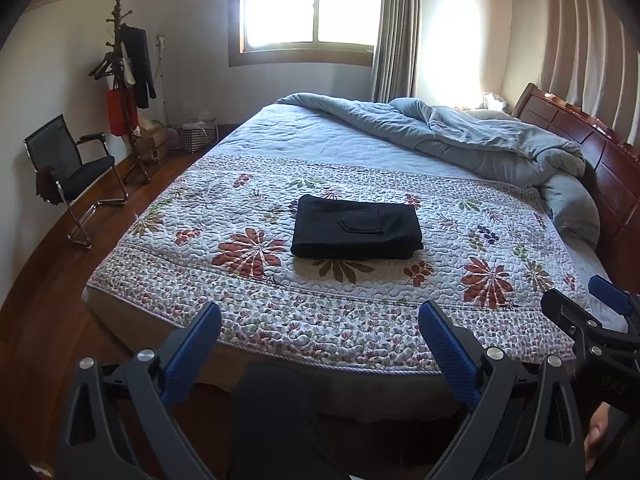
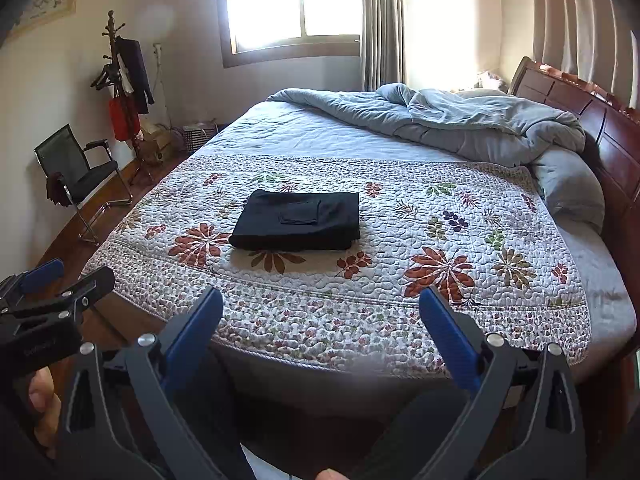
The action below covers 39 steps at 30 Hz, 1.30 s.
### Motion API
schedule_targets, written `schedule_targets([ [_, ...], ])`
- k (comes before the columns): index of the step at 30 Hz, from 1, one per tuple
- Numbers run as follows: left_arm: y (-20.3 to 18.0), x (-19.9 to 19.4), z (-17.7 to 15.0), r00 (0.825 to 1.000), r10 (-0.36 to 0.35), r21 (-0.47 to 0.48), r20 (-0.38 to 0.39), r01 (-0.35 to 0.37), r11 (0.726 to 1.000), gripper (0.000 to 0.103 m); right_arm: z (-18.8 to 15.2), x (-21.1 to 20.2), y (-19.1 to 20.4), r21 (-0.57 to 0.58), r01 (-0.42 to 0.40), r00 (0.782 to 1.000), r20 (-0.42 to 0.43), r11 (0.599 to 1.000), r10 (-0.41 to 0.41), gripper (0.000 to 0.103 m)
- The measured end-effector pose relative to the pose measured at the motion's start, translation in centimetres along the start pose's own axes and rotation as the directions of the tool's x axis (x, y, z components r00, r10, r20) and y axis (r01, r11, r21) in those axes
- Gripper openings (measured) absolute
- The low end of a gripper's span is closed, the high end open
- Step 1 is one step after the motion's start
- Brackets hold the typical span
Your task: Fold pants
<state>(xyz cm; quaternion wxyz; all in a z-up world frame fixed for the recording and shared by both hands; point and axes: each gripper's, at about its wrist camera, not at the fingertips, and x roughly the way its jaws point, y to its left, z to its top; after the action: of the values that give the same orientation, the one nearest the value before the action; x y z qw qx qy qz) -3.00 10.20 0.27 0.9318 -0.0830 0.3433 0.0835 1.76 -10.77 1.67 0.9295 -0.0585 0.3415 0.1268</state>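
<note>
Black pants (image 1: 356, 227) lie folded into a neat rectangle, pocket up, on the floral quilt (image 1: 460, 256) in the middle of the bed; they also show in the right wrist view (image 2: 298, 220). My left gripper (image 1: 320, 316) is open and empty, held back at the foot of the bed, well short of the pants. My right gripper (image 2: 320, 300) is open and empty, beside the left one, also back from the bed edge. The right gripper shows at the right edge of the left wrist view (image 1: 576, 300); the left gripper shows at the left edge of the right wrist view (image 2: 68, 276).
A rumpled grey duvet (image 1: 472, 136) lies along the far right by the wooden headboard (image 1: 600, 148). A black chair (image 1: 72, 168) and a coat stand (image 1: 124, 80) stand on the wooden floor at the left. A window (image 1: 312, 4) is behind the bed.
</note>
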Motion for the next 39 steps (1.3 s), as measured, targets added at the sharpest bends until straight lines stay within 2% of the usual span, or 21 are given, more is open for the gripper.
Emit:
schedule_targets([
  [39,0.01,-0.56,-0.35,1.0,0.008,-0.007,0.006,-0.008,1.0,0.099,-0.29,-0.01,-0.01,-0.01,0.003,1.0,0.0,1.0,-0.003,0.098],
])
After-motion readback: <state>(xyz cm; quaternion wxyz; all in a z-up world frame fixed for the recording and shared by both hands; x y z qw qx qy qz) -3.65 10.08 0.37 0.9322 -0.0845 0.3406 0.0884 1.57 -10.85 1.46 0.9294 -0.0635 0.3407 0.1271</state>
